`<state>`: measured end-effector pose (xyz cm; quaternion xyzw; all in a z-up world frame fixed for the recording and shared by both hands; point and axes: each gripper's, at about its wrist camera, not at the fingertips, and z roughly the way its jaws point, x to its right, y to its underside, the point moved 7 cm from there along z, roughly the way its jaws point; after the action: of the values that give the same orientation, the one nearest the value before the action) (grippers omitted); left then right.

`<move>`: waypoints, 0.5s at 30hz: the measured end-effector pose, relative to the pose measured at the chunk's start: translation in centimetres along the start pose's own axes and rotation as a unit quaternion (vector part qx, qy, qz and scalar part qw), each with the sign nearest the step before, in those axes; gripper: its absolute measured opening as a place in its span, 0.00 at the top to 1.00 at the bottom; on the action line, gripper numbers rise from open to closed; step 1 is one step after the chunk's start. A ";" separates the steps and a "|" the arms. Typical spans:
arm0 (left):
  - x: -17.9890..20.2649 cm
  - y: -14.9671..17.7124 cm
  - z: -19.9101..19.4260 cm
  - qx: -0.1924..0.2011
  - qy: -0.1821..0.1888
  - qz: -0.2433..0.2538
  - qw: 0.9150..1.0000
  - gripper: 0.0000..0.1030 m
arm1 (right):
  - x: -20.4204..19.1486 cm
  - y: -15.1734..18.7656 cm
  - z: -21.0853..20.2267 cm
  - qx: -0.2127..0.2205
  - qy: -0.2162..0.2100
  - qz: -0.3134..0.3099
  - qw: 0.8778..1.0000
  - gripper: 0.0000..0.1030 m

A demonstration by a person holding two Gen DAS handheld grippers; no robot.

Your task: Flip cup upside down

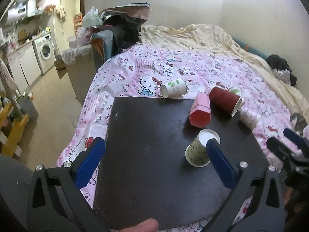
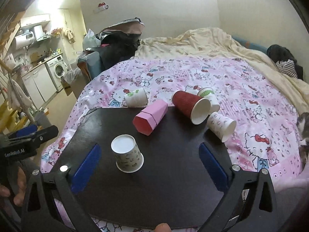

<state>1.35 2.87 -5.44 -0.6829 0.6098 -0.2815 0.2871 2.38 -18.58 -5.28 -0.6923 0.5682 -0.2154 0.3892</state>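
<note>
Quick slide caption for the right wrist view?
Open right gripper faces an upside-down paper cup on the dark board.

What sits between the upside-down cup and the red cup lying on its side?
The pink box, lying on its side on the dark board, sits between the upside-down cup and the red cup; clearest in the right wrist view.

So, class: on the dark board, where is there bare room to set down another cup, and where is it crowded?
Bare room: the board's near half and left side, bordered by the upside-down cup and its front edge. Crowded: the far right corner, where the pink box, red cup and a patterned white cup lie on their sides.
</note>
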 end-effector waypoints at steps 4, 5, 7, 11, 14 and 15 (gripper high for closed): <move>0.8 0.2 -0.5 0.014 -0.002 0.012 1.000 0.00 | -0.1 -0.1 0.1 0.010 -0.002 0.008 1.000 0.00; 1.0 0.2 -0.5 0.016 -0.002 0.015 1.000 0.00 | -0.1 -0.1 0.1 0.010 -0.002 0.008 1.000 0.00; 1.0 0.0 -0.7 0.021 -0.004 0.017 1.000 0.00 | -0.5 -0.1 0.3 0.015 0.000 0.000 1.000 0.00; 0.7 -0.3 -0.8 0.028 -0.002 0.010 1.000 0.00 | -1.3 0.0 0.4 0.019 0.000 -0.019 1.000 0.00; 0.7 -0.3 -0.7 0.027 -0.001 0.010 1.000 0.00 | -1.7 0.0 0.4 0.020 0.001 -0.025 0.999 0.00; 0.7 -0.3 -0.7 0.027 -0.001 0.010 1.000 0.00 | -1.7 0.1 0.5 0.020 0.001 -0.027 0.999 0.00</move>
<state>1.04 2.18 -4.71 -0.6692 0.6083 -0.2945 0.3089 2.22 -16.81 -5.38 -0.6994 0.5453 -0.2375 0.3963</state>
